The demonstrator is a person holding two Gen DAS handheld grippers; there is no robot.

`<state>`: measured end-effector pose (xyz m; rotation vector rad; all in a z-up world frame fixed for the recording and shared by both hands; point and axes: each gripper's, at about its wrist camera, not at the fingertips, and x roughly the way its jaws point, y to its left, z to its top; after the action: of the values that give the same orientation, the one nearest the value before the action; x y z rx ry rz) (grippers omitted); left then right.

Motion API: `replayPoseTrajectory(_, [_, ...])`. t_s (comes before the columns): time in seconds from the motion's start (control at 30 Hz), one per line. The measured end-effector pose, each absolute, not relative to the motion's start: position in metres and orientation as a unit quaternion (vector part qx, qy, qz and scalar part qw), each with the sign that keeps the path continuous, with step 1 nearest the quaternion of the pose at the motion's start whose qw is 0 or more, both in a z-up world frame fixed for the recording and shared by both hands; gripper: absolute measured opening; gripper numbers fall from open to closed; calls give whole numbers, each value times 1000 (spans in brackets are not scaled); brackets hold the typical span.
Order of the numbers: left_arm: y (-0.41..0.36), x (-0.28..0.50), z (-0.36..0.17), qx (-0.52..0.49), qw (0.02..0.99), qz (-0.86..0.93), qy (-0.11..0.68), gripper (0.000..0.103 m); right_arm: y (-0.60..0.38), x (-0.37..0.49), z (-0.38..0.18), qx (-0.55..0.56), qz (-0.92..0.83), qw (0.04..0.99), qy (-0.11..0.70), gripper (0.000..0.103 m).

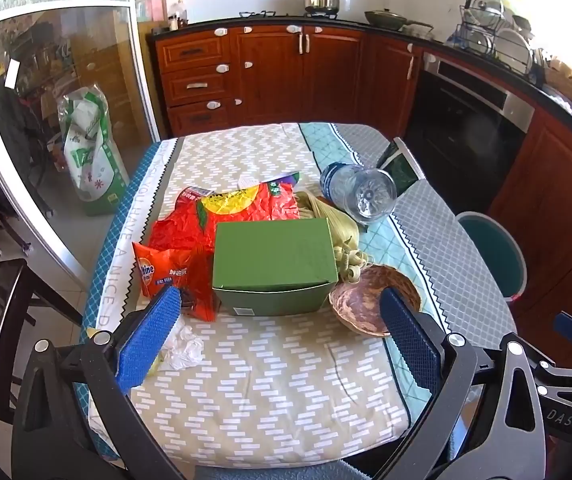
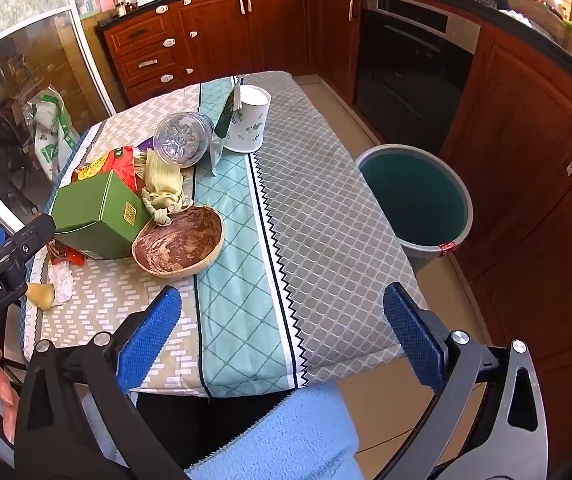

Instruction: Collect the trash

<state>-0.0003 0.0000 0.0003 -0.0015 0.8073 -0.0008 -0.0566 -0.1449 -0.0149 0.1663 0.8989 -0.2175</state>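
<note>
Both the left tongs and right tongs gape empty above the worktop; the green box sits just beyond the left ones.

On the table, the box sits mid-width; wrappers lie toward its left edge, a bowl just right, a bottle behind; the bin stands beyond the right edge
</note>
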Motion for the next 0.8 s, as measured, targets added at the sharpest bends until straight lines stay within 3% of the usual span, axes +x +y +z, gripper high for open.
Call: replayPoseTrajectory(0.8, [1,4,-6,1,914,-8,406,99,-148,-53,-14,79,-115,883,448,97])
